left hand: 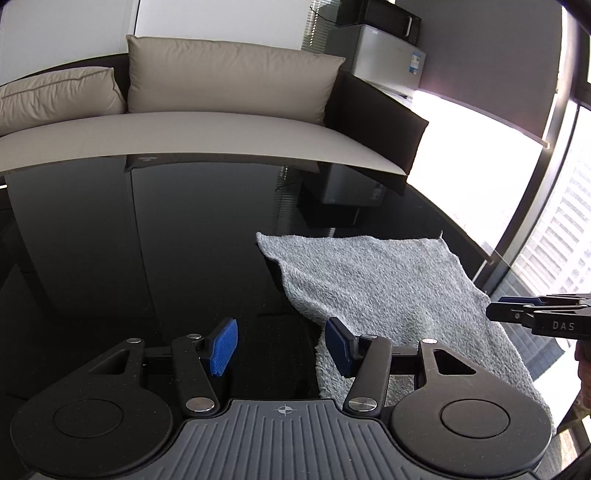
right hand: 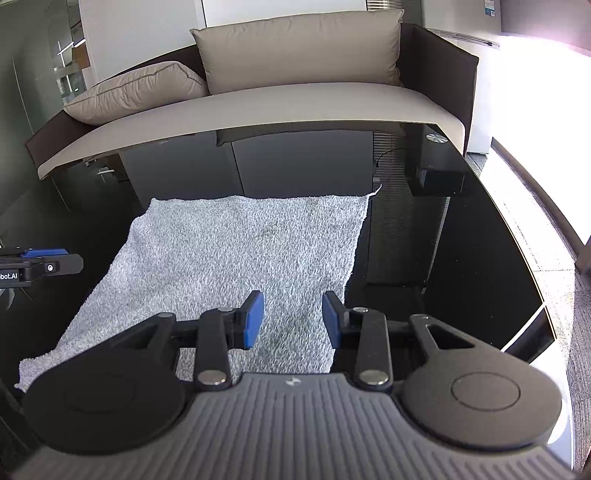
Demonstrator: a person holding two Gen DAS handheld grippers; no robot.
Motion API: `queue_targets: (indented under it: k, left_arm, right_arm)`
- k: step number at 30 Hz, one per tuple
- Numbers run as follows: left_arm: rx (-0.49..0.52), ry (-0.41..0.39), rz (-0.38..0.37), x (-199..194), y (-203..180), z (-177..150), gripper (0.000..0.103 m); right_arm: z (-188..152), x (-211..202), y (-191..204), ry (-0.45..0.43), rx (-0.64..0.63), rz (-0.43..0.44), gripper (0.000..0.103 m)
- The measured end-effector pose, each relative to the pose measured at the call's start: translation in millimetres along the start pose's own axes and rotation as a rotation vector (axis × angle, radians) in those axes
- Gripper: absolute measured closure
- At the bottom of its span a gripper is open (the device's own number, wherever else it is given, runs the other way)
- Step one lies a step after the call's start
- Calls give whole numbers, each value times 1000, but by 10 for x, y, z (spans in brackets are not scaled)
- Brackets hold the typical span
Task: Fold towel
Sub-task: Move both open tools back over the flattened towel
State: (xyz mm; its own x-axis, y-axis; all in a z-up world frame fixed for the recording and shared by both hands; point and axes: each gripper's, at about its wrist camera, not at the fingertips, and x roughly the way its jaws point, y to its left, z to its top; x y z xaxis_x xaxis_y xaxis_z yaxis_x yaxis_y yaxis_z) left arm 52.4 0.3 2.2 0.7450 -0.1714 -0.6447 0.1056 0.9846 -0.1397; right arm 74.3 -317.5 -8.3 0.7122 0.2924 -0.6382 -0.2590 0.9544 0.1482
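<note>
Terry cloth, pale grey and nubby, is spread as a rough rectangle on a glossy black worktop in which the room is mirrored. The towel lies flat in a single layer, its far edge nearly straight, a loose thread at its far right corner and a slightly rumpled left border.

The right claw is held above the towel's near right part with its blue ribbed pads apart and nothing clamped between them. The left claw is likewise seen apart and empty, over bare worktop just beside the towel's near left edge; its right finger overlaps the cloth in the picture, though contact cannot be told.

Behind the worktop a sofa with a dark frame, beige seat and creased beige cushions is seen. A small silver fridge with a black microwave on top is shown only in the left wrist view, along with bright windows. A round metal fitting at the worktop's far corner is shown only in the right wrist view. Each claw's tip is caught at the edge of the other's view.
</note>
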Motion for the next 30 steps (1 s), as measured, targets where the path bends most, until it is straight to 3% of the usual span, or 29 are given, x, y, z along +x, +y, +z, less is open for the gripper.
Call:
queue_targets:
  k: [19,23,30]
  left_arm:
    - [2,19,12,601,79,340,54]
    - [3,32,22,698,107,387,53]
    - [39,40,51,849,77,478,51]
  right_arm:
    - [289,526,-53,5,-34,-51,64]
    - [346,622,-113,3,-17,-64,56]
    - [455,792,-147,9,-32,-114,50]
